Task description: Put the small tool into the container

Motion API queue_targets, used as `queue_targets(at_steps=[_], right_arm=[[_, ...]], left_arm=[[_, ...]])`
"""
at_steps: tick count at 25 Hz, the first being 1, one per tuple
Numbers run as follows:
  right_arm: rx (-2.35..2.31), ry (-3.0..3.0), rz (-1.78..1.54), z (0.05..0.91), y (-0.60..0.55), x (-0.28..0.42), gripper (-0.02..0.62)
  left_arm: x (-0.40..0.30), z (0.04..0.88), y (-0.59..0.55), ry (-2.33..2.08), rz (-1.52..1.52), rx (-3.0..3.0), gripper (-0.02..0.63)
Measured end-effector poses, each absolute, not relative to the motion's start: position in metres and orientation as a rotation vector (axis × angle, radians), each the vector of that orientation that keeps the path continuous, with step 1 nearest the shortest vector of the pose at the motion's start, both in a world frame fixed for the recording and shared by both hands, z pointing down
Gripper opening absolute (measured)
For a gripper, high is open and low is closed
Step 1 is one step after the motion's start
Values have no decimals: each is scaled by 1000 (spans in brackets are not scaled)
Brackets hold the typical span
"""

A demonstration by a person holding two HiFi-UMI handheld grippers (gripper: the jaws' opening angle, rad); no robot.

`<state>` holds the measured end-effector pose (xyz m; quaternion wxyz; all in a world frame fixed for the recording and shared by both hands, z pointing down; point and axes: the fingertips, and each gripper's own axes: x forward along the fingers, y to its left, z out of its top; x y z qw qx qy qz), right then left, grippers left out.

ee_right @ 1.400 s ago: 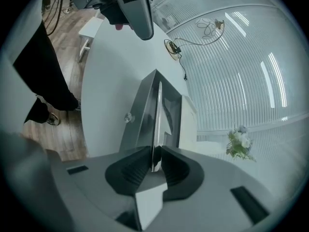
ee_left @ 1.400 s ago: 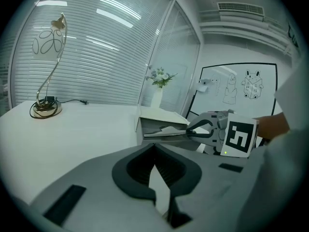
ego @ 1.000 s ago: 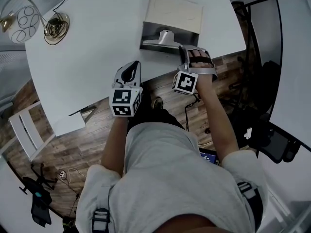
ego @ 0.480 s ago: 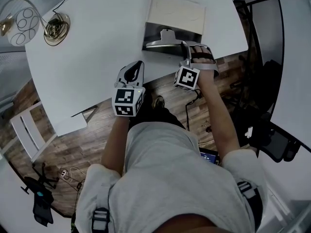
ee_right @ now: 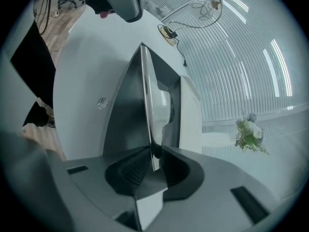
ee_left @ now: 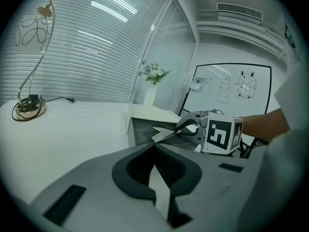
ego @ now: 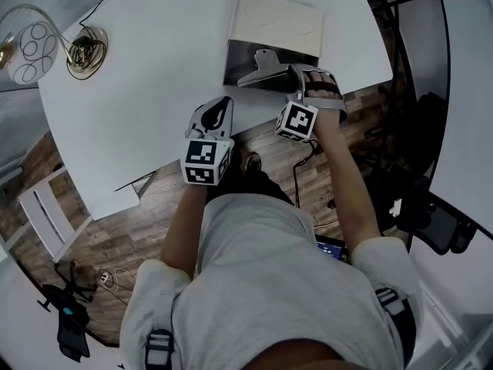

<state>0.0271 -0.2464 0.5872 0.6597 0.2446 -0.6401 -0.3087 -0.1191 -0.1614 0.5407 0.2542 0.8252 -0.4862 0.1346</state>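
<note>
Tongs in each of my hands, seen from above, over the near edge of a white desk (ego: 146, 91). My right tongs (ego: 293, 79) are clamped on the tool (ego: 264, 69), a flat, shiny metal blade with a raised handle. In the right gripper view the pads meet on the thin blade, which shows edge-on and runs straight away from the tongs. The tool is at the container (ego: 277, 23), a box near the desk's front edge with a pale top on its far half and a dark, open part on its near half. The blade lies across that dark part, just ahead of my right hand (ego: 320, 91). Whether the blade touches the dark floor I cannot tell. My left tongs (ego: 219, 106) are closed and empty, the two tips meeting with nothing between them. They hang over the desk just left of the container, apart from it. In the left gripper view they point toward the container's grey front wall, with the tool and the right tongs' marker cube (ee_left: 223, 135) just beyond to the right. A curved lamp (ego: 85, 51) with a round base stands on the far left of the desk, well apart from everything else. Flowers (ee_left: 154, 74) in a white vase and a whiteboard (ee_left: 231, 88) with drawings show behind the container.
</note>
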Motion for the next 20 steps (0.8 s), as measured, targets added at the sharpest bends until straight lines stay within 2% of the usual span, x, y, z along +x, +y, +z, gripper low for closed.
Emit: queue_targets(at_steps=[15,20], right_arm=[[625,-1423,-625,590,-260,30,84],[621,-1457,-571,593,-258,30,120]], left_arm=[[-108,541,-180,-1277,388,2267,23],[-107,544,-182,-1271,396,2267,23]])
